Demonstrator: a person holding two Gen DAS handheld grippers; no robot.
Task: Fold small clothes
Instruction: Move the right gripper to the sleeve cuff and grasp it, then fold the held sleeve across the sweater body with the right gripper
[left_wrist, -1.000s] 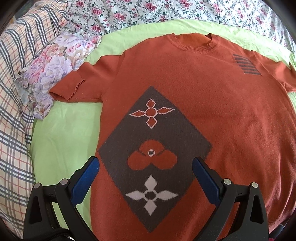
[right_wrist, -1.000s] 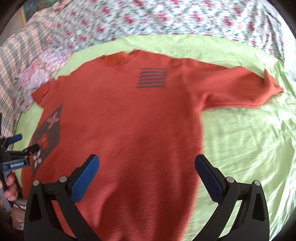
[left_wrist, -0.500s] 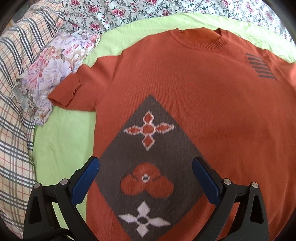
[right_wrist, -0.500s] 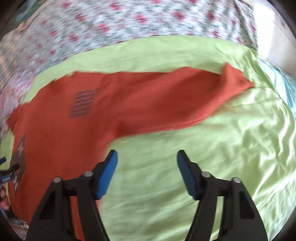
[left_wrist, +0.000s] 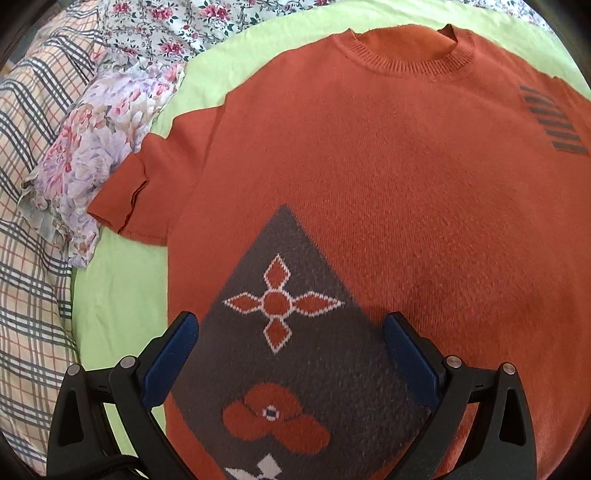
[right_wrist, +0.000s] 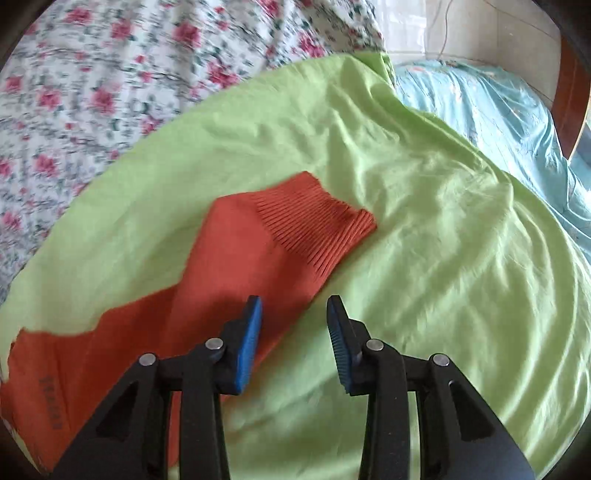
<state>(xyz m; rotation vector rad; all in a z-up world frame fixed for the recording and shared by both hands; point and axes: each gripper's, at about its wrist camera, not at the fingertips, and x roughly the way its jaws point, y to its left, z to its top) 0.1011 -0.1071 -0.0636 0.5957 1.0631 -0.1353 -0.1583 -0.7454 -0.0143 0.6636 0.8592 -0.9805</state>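
Note:
An orange knit sweater lies flat, front up, on a light green sheet, with a dark diamond patch of flower motifs low on its front. My left gripper hangs open over that patch, its blue pads wide apart with nothing between them. In the right wrist view the sweater's long sleeve stretches out to a ribbed cuff. My right gripper hovers over the sleeve's near edge below the cuff; its jaws are closing, and the pads grip nothing.
A floral cloth lies by the short left sleeve, with a plaid blanket further left. Rose-print bedding runs along the far side. Pale blue bedding lies beyond the green sheet's right edge.
My right gripper swept right from the sweater's body along the sleeve to the cuff, and its jaws narrowed. The left gripper moved forward over the diamond patch, still wide open.

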